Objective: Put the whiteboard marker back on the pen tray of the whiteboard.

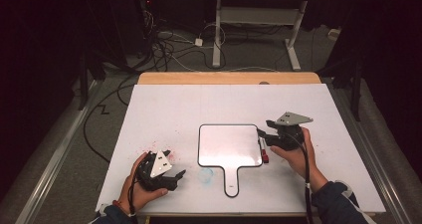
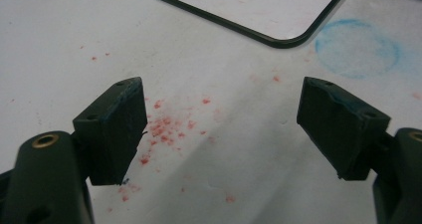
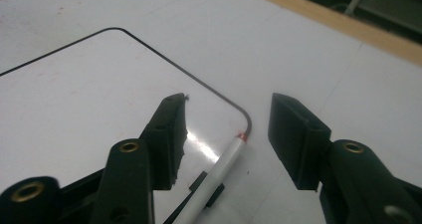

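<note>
With the marker (image 3: 219,171) lying at the lower centre of the right gripper view, on the whiteboard's (image 1: 230,145) right edge, the right gripper (image 3: 226,132) is straddling it unclenched and should descend squarely before closing, while the left gripper (image 2: 219,129) is resting spread and empty at lower left.

The whiteboard (image 1: 229,145) looked glossy and smooth; the table cover (image 1: 164,109) was matt white, its far edge wood.
</note>
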The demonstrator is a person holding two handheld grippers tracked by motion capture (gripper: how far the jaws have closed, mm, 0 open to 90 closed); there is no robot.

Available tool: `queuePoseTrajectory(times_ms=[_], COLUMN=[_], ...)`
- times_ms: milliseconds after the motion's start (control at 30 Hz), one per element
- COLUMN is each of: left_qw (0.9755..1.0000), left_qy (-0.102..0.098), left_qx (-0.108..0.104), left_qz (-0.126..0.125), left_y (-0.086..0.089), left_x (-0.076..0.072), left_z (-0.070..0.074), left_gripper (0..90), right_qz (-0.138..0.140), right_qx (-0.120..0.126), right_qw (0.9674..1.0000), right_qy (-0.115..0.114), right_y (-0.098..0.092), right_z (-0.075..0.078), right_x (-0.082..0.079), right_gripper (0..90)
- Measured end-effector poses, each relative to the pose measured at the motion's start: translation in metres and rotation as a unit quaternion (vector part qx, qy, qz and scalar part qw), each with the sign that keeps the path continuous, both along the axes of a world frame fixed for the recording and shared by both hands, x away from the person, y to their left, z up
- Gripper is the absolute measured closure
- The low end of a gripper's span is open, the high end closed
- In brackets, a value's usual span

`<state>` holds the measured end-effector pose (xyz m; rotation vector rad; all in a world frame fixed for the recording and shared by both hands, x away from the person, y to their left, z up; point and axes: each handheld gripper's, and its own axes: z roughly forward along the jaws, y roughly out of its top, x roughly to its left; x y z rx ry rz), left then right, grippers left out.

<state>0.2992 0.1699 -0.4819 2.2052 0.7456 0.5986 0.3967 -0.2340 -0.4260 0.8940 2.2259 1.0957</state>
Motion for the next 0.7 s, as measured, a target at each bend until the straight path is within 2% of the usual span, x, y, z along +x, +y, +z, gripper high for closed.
queuePoseTrajectory(times_ms=[100,167,333,367,567,667,700], left_qw=[1.0000,1.0000,1.0000,1.0000,1.0000,0.9999,0.9999], left_qy=[0.001,0.004,0.005,0.004,0.004,-0.002,0.002], left_qx=[-0.003,-0.001,0.002,0.001,0.003,0.007,0.004], left_qz=[0.005,0.005,0.004,0.004,0.008,0.011,0.014], left_y=[0.001,0.001,-0.001,-0.001,-0.001,-0.001,-0.001], left_x=[0.001,0.001,0.002,0.002,0.003,0.002,0.002], left_z=[0.000,-0.001,-0.001,-0.001,-0.001,-0.001,0.000], left_gripper=[19.3,19.3,19.3,19.3,19.3,19.3,19.3], right_qz=[0.020,0.022,0.034,0.033,0.034,0.023,0.021], right_qx=[0.000,0.002,0.010,0.011,0.027,0.039,0.042], right_qw=[0.9995,0.9992,0.9982,0.9979,0.9963,0.9959,0.9959], right_qy=[-0.023,-0.034,-0.049,-0.055,-0.073,-0.078,-0.078], right_y=[-0.004,-0.007,-0.018,-0.020,-0.044,-0.057,-0.061], right_z=[0.009,0.013,0.019,0.019,0.019,0.014,0.012], right_x=[-0.010,-0.016,-0.029,-0.032,-0.050,-0.057,-0.059], right_gripper=[44.5,42.4,36.1,33.1,31.5,30.2,29.6])
